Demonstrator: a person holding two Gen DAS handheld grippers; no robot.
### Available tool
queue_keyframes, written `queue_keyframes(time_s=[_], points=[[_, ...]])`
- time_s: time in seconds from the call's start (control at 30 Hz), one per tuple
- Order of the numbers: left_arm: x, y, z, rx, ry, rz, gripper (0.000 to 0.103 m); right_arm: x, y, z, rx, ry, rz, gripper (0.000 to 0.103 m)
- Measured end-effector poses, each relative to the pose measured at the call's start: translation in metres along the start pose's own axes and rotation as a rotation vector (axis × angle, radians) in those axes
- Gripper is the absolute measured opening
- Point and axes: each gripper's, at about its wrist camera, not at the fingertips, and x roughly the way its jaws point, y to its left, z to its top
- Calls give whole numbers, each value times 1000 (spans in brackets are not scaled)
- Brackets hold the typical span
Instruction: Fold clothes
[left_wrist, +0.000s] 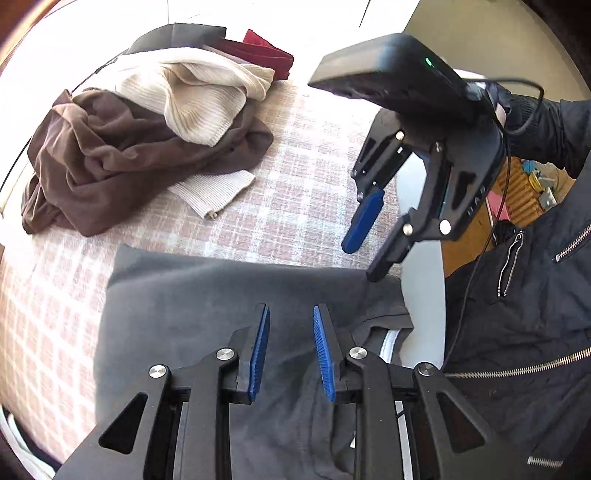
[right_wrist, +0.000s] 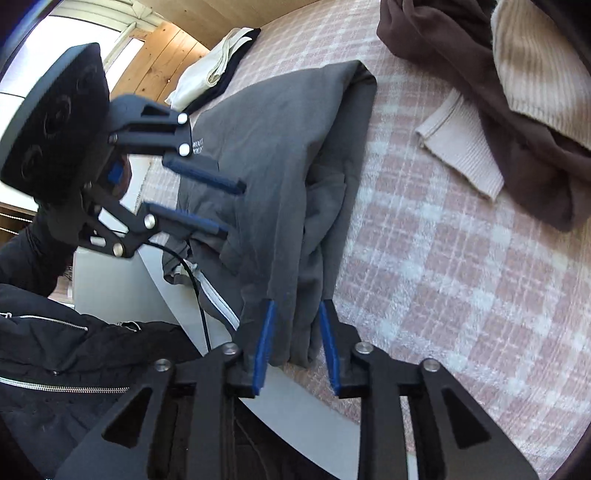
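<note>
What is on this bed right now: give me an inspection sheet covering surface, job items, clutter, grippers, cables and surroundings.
Surface: pink checked blanket, white edge near the person.
Job's things: grey garment lying partly folded; pile of brown garment and cream knit; red cloth behind.
Clutter: white and dark folded items at the far edge.
Grippers: left gripper open over the grey garment; right gripper open at its edge.
Cables: black cable from the left tool.
Surroundings: wooden panelling, bright window.

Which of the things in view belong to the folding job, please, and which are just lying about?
In the job:
grey garment
left gripper
right gripper
brown garment
cream knit

Lying about:
checked cover
cable
</note>
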Motion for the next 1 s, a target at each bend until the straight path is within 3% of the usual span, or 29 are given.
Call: queue_keyframes(time_s=[0.07,0.23,0.33,0.53,0.63,0.7,0.9,1.0], points=[[3,8,20,36,21,-14,27,2,0,-5,7,-17,-4,32],[28,30,58,52,110,-123,31,4,5,-12,18,-87,87,32],[48,19,52,153,222,-78,31,11,7,-18,8,-96,53,32],[42,23,41,119,209,-101,34,-1,-3,-28,62,-188,95,32],[38,25,35,102,203,-113,37,0,-4,-29,67,-189,99,29],[36,26,32,91,198,-121,37,3,-3,-28,64,-183,103,8],[46,23,43,101,144,-120,37,-17,9,-31,31,-202,129,6],[57,25,37,98,183,-131,35,-9,-8,-36,102,-145,56,6]])
